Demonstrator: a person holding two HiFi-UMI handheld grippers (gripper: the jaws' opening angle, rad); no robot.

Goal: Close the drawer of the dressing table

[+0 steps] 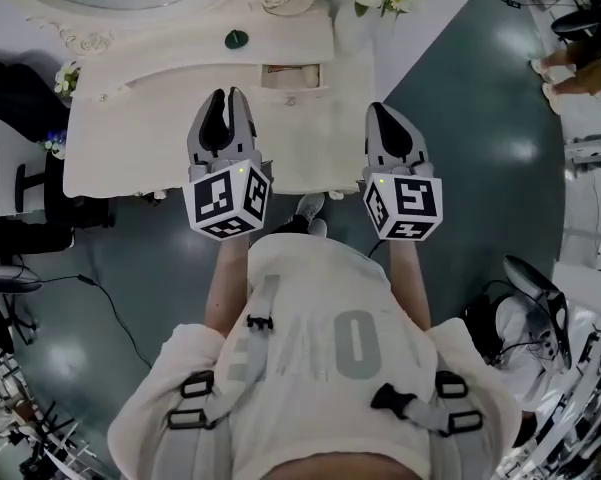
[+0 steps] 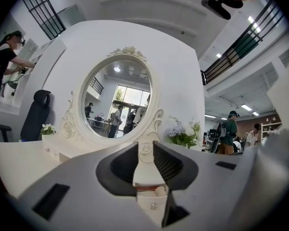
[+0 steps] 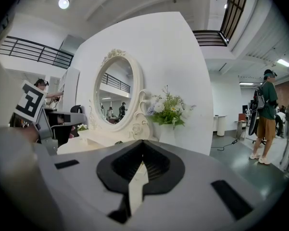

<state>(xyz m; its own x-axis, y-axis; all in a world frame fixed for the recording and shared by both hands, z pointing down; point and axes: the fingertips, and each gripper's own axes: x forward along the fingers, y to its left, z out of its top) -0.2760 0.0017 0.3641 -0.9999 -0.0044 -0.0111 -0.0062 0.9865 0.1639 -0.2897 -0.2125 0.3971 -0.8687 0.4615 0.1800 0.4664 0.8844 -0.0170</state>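
My left gripper has its jaws parted a crack, with nothing between them. The right gripper is clenched and empty. The drawer sits pulled out from the dressing table, seemingly just ahead of my left tips.

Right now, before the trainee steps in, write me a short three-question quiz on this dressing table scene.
1. Fill in: the left gripper's jaws stand slightly ___; the right gripper's jaws are ___.
2. True or false: the drawer of the dressing table is pushed fully shut.
3. In the left gripper view, what shows through the gap between the jaws? A) a flower vase B) the drawer's knob C) a chair

Key: 1 apart, together. 2 false, it stands open. 3 B.
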